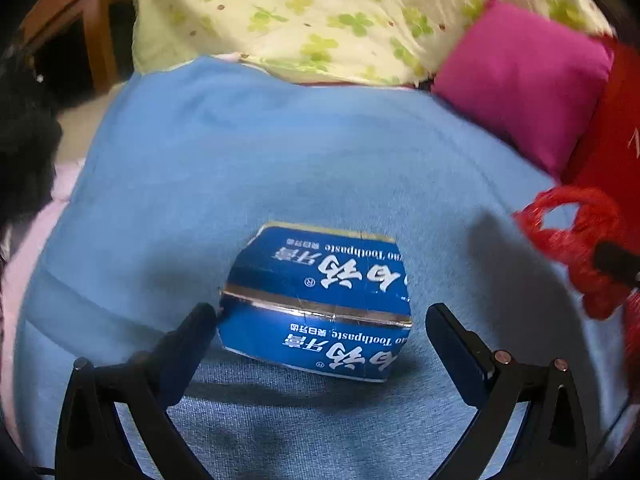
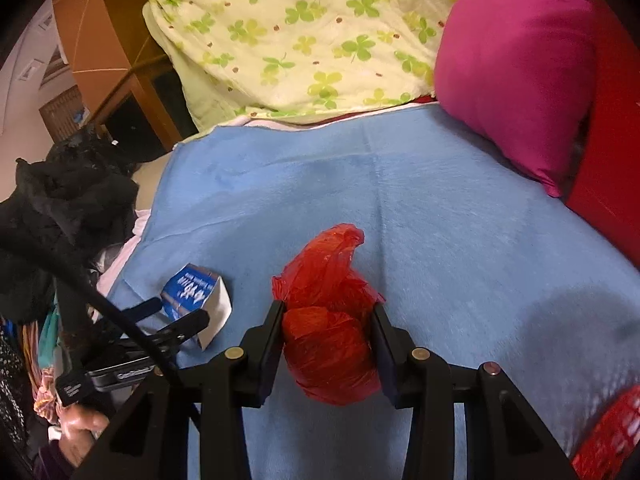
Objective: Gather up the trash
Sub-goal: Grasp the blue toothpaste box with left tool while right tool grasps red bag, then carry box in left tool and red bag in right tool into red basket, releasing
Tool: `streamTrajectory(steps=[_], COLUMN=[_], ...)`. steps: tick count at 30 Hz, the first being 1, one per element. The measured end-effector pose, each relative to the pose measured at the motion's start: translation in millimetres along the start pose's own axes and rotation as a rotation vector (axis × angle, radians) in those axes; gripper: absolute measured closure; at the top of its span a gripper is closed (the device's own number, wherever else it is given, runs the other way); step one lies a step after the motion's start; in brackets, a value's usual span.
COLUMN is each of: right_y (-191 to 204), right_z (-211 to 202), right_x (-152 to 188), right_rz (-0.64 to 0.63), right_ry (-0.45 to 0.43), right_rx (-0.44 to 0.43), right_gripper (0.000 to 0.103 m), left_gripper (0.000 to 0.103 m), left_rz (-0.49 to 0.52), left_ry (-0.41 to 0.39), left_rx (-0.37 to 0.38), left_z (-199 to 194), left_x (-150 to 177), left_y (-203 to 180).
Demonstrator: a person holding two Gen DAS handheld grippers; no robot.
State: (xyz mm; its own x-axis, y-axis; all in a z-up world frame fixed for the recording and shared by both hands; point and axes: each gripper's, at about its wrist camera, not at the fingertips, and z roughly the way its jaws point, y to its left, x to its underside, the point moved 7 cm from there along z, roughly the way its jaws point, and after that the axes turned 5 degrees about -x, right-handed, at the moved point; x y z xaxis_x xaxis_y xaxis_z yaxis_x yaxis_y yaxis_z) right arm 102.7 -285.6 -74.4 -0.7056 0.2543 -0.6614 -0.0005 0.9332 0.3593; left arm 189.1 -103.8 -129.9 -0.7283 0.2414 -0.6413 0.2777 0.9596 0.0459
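A crushed blue toothpaste box (image 1: 316, 300) lies on the blue blanket (image 1: 280, 152). My left gripper (image 1: 322, 313) is open around it; the left fingertip (image 1: 204, 316) touches the box's edge and the right finger stands apart. In the right wrist view the same box (image 2: 192, 300) sits between the left gripper's (image 2: 176, 314) fingers. My right gripper (image 2: 328, 310) is shut on a crumpled red plastic bag (image 2: 332, 328), pads pressing both sides, just above the blanket (image 2: 440, 220). The bag (image 1: 576, 248) also shows at the left wrist view's right edge.
A magenta pillow (image 2: 520, 68) and a clover-print quilt (image 2: 304, 36) lie at the blanket's far end. A red surface (image 2: 612, 184) borders the right. Black clothing (image 2: 60, 208) is piled off the left edge, by a wooden cabinet (image 2: 100, 32). A hand (image 2: 80, 420) holds the left gripper.
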Motion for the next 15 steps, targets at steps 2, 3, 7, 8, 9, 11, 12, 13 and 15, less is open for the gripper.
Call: streamTrajectory(steps=[2,3,7,8,9,11,12,13,15], right_y=[-3,-3,-9,-10,-10,-10,-9,-7,-4], right_z=[-4,-5,0,3,5,11,12,12,10], right_x=[2,2,4,5,7,7,8,7,6], right_rz=[0.01,0.018,0.036,0.049,0.059,0.058,0.053,0.047,0.032], right_ry=[-0.012,-0.012,-0.008,-0.001,0.006,0.014,0.014,0.008,-0.005], right_rx=[-0.005,-0.015,-0.016,-0.025,-0.028,-0.025,-0.025,-0.023,-0.016], right_gripper=[0.059,0.059,0.059,0.059,0.059,0.059,0.059,0.059,0.059], left_gripper=[0.0,0.0,0.0,0.0,0.0,0.0,0.002,0.004,0.01], left_rz=[-0.005,-0.006,-0.055,-0.064,-0.068,-0.066,-0.057,-0.044,-0.033], left_ry=[0.024,0.028,0.024,0.017,0.013,0.009,0.011,0.021,0.029], left_rx=[0.004,-0.001,-0.004,-0.004,-0.002,0.012,0.011,0.006,0.001], left_z=[5,6,9,8,7,8,9,11,15], left_x=[3,4,0,-1,-1,-2,-2,-1,-1], left_y=[0,2,13,15,16,14,12,9,6])
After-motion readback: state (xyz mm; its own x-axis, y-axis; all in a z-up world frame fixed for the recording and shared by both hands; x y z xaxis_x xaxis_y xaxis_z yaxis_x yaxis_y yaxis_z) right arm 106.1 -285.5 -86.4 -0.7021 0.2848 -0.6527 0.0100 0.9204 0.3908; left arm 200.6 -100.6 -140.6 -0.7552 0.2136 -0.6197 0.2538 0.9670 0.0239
